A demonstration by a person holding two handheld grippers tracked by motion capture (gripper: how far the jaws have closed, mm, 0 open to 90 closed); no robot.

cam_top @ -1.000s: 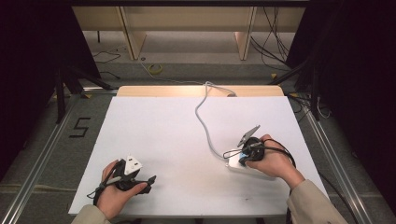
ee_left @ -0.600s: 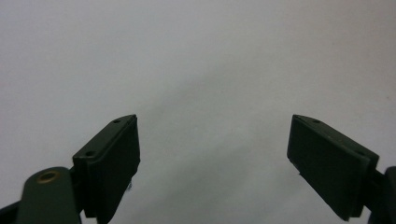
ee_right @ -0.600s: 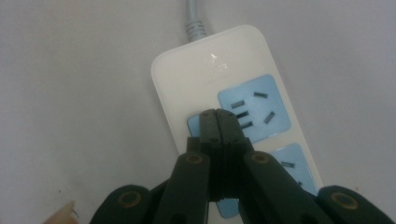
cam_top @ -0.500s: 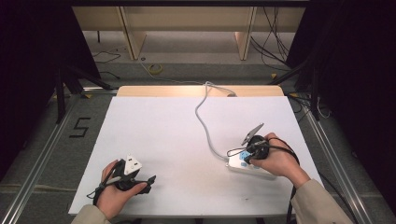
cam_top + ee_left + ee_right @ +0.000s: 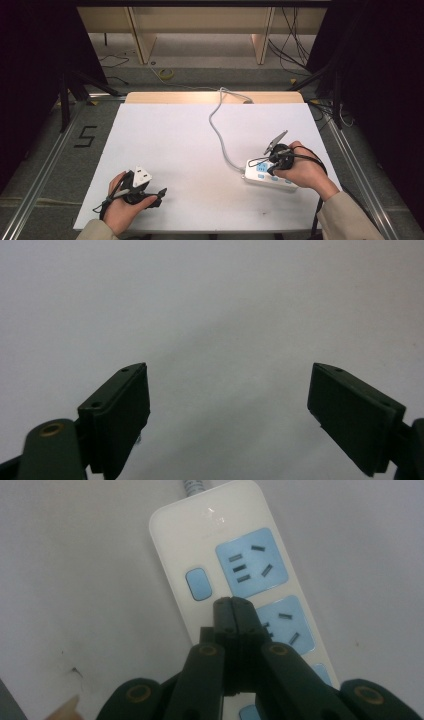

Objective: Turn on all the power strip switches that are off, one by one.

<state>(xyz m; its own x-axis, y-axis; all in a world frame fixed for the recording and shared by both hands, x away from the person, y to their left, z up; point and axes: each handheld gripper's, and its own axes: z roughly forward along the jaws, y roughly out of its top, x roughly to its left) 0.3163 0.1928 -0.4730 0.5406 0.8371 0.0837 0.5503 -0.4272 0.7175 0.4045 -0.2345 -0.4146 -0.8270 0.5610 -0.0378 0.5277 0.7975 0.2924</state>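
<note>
A white power strip (image 5: 257, 174) with blue sockets lies flat on the right side of the white table (image 5: 170, 145). Its grey cable (image 5: 216, 125) runs off toward the far edge. My right gripper (image 5: 271, 168) hangs over the strip with its jaws shut and nothing between them. In the right gripper view, the right gripper's (image 5: 233, 605) tips sit just below the blue switch (image 5: 198, 584) on the power strip (image 5: 220, 535), beside a socket; I cannot tell if they touch it. My left gripper (image 5: 159, 194) rests near the front left edge, and in its own view the left gripper (image 5: 230, 375) stands open over bare table.
The table's wooden far edge (image 5: 175, 96) borders a floor with loose cables. Metal rails (image 5: 45, 165) run along both sides. Between the two hands is bare white surface.
The right hand has edged slightly to the right over the strip, jaws staying shut. The left hand has kept still.
</note>
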